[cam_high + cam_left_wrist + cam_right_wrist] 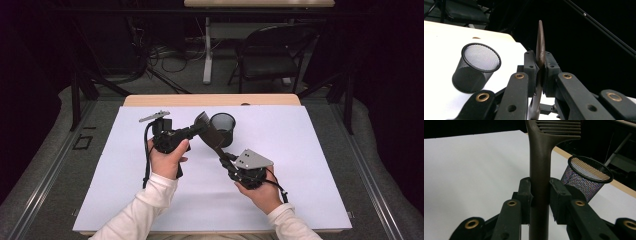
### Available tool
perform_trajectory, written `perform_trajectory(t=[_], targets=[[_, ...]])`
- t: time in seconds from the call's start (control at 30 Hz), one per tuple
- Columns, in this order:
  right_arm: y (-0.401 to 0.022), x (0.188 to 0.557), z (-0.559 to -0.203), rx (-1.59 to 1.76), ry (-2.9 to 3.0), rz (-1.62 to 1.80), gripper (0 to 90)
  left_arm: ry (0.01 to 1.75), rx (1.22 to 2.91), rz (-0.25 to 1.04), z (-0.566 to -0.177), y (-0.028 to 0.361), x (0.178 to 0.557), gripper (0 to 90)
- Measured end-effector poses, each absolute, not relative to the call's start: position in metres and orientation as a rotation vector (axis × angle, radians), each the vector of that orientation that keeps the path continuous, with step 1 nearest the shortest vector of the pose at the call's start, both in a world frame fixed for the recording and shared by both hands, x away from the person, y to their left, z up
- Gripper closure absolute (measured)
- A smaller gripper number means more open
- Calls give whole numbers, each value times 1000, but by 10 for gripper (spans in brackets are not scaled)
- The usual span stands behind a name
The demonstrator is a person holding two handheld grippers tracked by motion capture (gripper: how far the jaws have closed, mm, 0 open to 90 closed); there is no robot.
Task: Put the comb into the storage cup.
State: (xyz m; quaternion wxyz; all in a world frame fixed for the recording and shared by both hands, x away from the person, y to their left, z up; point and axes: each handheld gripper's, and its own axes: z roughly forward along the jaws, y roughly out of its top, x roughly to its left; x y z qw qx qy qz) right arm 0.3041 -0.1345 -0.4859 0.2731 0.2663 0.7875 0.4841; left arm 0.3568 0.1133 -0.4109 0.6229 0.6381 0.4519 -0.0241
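I have both grippers clamped on one comb (210, 134); the left gripper (200, 127) pinches it thin-side on, so in the left gripper view the comb (540, 47) shows as a narrow brown blade standing up between my pads (530, 67), jaws drawn nearly together on it; the right gripper (223, 159) grips the handle lower down, and in the right gripper view the comb (540, 170) rises straight out from between the pads (525, 195), its toothed head spreading above and to the right of them at the top edge; those jaws stand a little wider, pressed on the broad face of the handle.

From the high view the comb runs slanted between the two sets of fingers, head up by the left ones, handle end down at the right ones, lifted off the white sheet (300, 165); the left hand (167, 160) and the right hand (260, 192) sit near each other, well in from the sheet's edges.

A black mesh cup (223, 128) stands upright on the sheet just beyond the left fingers, close to the comb's head; I cannot tell whether they touch; in the left gripper view the cup (474, 70) lies left of my pads, apart from them; in the right gripper view the cup (586, 180) sits right of the pads, behind them.
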Motion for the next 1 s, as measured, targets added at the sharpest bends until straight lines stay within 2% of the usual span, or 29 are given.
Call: perform_trajectory(t=[0.53,0.73,1.0], targets=[[-137,308,-487,764,2116,1314,710,1047,1435,-79,-415,109,363,843],[-138,309,-487,778,2107,1319,628,1047,1423,-86,-417,108,367,843],[-140,313,-488,817,2068,1314,403,1055,1416,-64,-418,110,371,843]])
